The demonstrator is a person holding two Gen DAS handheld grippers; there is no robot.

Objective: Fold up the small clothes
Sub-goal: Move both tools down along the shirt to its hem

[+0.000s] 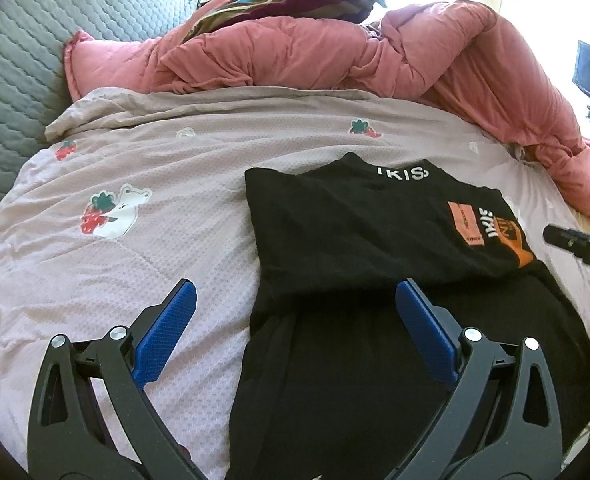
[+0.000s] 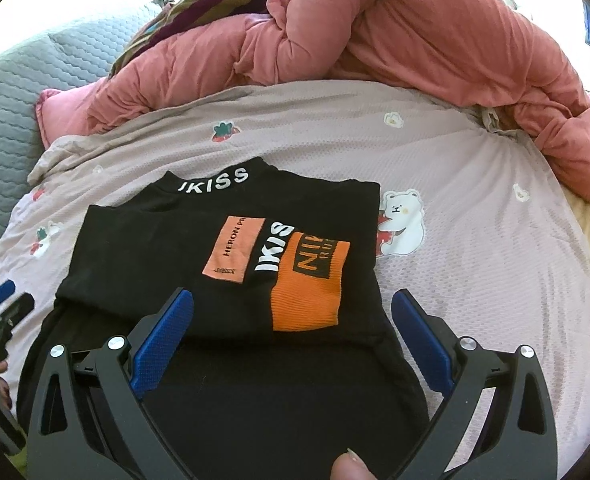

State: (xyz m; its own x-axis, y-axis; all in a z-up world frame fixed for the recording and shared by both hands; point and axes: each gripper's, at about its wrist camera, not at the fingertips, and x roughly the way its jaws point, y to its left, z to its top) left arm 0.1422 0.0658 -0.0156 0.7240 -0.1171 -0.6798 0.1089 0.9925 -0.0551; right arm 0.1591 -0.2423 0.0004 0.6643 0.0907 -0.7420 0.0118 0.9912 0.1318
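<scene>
Black knit fills the lower half of both my views, so I cannot trace where the near hem of the black shirt ends; it runs out of sight beneath the claws. Part of the chest print is swallowed by a fold, and the collar lettering reads only in part from the left camera. Glare washes out everything behind the pink comforter.

My left gripper stands spread wide, nothing between its blue pads. One finger sits over the pale bear-print bedcover, the other over the shirt's dark lower portion; whether either actually touches cloth I cannot tell. My right gripper is likewise wide apart and holding nothing, both fingers hovering over black fabric.

Ahead of the right claw, just past its tips, the shirt's folded upper part lies flat with the orange patch facing up, collar farthest away. From the left claw the shirt lies forward and toward its right finger, its left edge running between the two pads.
</scene>
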